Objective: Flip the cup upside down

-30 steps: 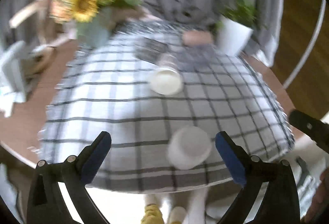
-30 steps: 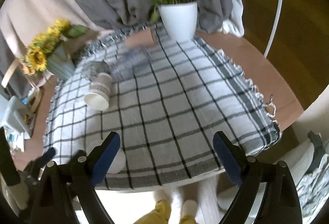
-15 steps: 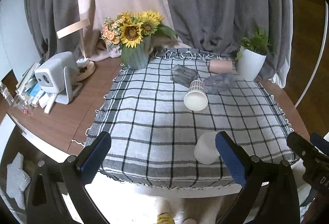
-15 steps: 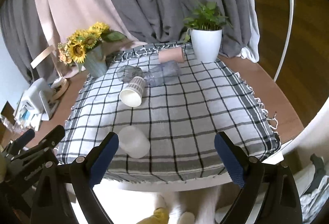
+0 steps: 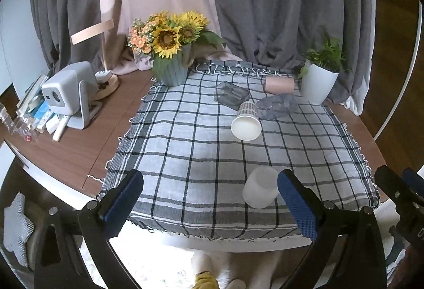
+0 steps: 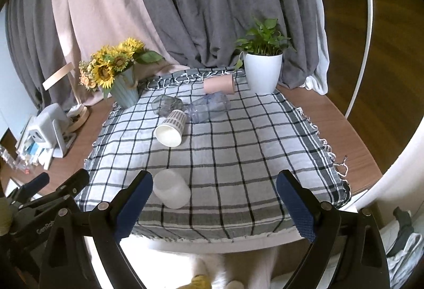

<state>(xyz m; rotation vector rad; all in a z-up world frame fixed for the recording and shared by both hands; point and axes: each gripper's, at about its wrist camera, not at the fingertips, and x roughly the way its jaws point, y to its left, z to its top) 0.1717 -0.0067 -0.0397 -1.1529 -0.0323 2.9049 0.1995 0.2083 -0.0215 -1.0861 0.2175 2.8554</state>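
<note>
A frosted white cup [image 5: 261, 191] stands upside down near the front edge of the checked cloth [image 5: 185, 156]; it also shows in the right wrist view [image 6: 171, 192]. A paper cup [image 5: 246, 121] lies on its side mid-cloth, mouth toward me; the right wrist view shows it too [image 6: 171, 128]. Two clear cups [image 5: 232, 95] [image 5: 277, 105] and a pink cup [image 5: 279, 84] lie on their sides behind it. My left gripper [image 5: 209, 203] is open and empty, held back off the table's front edge. My right gripper [image 6: 213, 205] is open and empty, likewise held back.
A sunflower vase [image 5: 172, 61] stands at the cloth's back left and a white plant pot [image 5: 318, 82] at the back right. A small grey projector [image 5: 67, 95] and clutter sit on the wooden table at left. Grey curtains hang behind.
Both grippers have pulled back and up from the table, so more of the cloth and room shows. The frosted cup stays put, upside down. Both stay open.
</note>
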